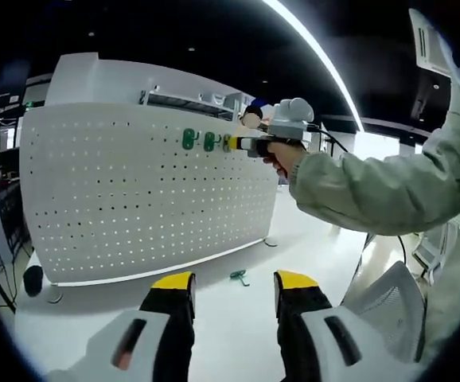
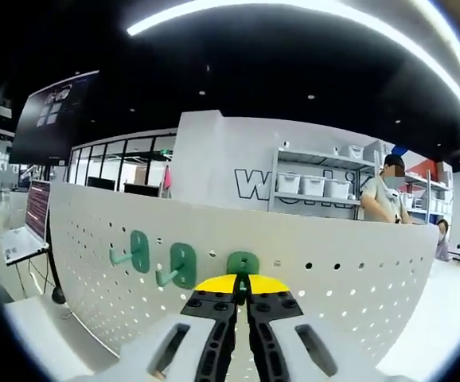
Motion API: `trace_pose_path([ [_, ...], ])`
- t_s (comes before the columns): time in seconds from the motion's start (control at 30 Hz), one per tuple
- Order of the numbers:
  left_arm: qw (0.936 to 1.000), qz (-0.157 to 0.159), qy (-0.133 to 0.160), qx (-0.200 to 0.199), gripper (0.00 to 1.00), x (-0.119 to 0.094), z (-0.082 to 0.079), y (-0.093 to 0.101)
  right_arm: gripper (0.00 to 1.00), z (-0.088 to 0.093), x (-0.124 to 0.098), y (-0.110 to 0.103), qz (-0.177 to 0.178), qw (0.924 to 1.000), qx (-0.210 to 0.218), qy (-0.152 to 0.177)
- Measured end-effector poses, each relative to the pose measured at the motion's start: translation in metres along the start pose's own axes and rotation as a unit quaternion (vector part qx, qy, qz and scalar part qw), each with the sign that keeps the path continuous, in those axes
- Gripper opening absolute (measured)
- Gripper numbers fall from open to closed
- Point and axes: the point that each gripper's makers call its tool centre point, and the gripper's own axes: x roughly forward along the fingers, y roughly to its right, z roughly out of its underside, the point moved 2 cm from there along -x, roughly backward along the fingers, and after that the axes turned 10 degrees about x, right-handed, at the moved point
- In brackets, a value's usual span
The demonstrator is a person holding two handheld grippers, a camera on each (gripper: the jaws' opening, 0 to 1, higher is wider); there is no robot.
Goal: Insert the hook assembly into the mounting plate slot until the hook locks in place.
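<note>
Green hook [image 2: 243, 262] pinched in right gripper [image 2: 242, 285] against pegboard [image 2: 357, 278]; left gripper [image 1: 234, 285] spread, empty.

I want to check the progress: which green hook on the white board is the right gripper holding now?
The third green hook, the one farthest right in the row in the right gripper view. The right gripper is closed on it at the board; the other two hooks hang free.

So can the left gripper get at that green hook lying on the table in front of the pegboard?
Probably yes. The left gripper is open, and the green hook lies alone on the white table just beyond its jaws, nothing between them. The pegboard stands further back.
</note>
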Motion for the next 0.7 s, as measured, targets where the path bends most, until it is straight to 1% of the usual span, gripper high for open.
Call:
trace_pose_path([
  [0.43,1.0000,0.000,0.002,-0.002,0.41,0.000,0.000,-0.001,0.02,0.000,0.003,0.004,0.002,0.9999,-0.015,0.000],
  [0.6,1.0000,-0.001,0.001,-0.003,0.41,-0.001,0.001,-0.001,0.04,0.007,0.004,0.003,0.000,0.9999,-0.012,-0.009],
  [0.7,1.0000,-0.001,0.002,-0.002,0.41,-0.001,0.000,-0.001,0.02,0.015,0.002,0.003,-0.003,0.9998,-0.004,-0.019],
])
